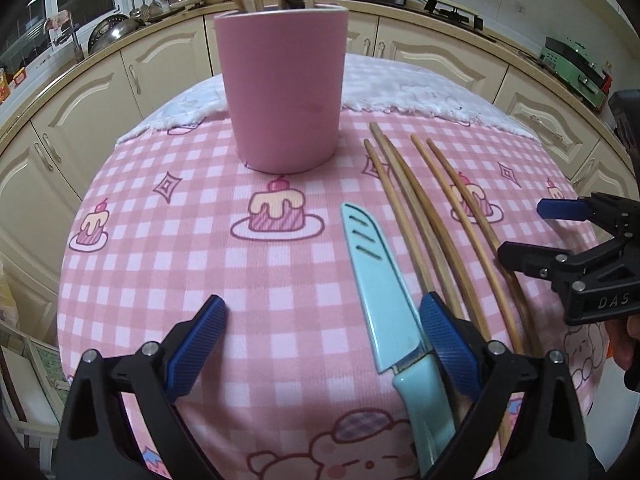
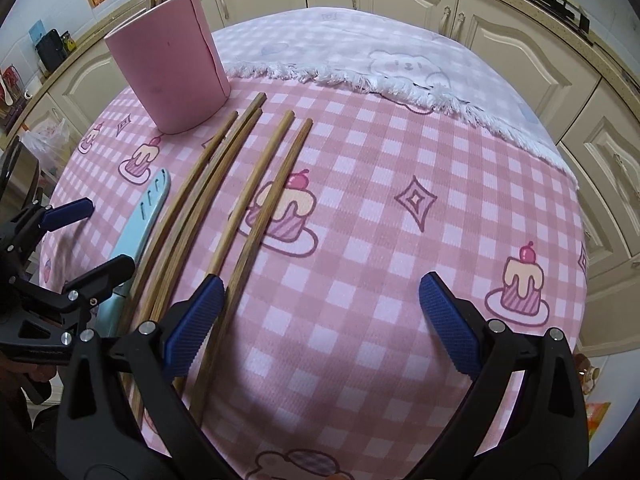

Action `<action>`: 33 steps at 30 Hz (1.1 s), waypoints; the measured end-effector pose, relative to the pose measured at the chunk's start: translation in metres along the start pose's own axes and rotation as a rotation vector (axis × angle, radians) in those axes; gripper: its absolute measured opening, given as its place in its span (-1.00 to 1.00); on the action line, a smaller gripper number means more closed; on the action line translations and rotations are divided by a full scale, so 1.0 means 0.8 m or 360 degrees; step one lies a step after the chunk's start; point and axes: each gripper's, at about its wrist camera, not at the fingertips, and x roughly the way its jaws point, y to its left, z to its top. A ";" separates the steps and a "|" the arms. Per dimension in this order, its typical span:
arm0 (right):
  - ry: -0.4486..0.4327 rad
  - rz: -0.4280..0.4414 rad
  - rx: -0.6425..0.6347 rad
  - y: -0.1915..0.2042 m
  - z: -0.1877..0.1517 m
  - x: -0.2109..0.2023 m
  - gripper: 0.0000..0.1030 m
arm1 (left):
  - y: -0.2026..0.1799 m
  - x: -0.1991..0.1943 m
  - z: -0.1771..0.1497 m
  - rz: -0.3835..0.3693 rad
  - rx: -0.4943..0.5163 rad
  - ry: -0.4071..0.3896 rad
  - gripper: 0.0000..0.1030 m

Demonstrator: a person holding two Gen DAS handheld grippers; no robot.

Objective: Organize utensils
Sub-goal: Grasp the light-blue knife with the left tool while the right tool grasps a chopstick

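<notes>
We had both tongs, left [image 1: 322,322] & right [image 2: 320,300], spread wide w/ nothing held (right nearer), chopsticks [image 2: 224,208] lying lengthwise just by its left finger.

You have five loose chopsticks [image 2: 224,184] on the cloth, one sheathed light-blue knife [image 1: 376,280], and one pink holder cup [image 1: 282,88] with several utensils inside.

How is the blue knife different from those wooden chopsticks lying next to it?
The knife is light blue, broad and flat, with slots in its blade cover; the chopsticks are brown wood, thin and round. There is one knife but five chopsticks. The chopsticks reach closer to the pink cup. Both lie flat on the checked cloth, pointing the same way.
</notes>
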 end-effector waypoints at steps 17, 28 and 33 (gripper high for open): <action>0.0054 -0.0064 -0.0018 0.012 0.039 0.014 0.19 | -0.016 0.015 0.034 -0.0186 0.0084 0.0059 -0.48; 0.0063 0.0004 -0.0081 0.023 0.063 0.022 -0.81 | -0.028 0.022 0.044 -0.0117 0.0219 0.0130 -0.50; -0.0043 0.0162 0.0045 0.000 0.055 0.005 -0.88 | -0.021 0.013 0.047 -0.0128 0.0207 0.0085 -0.53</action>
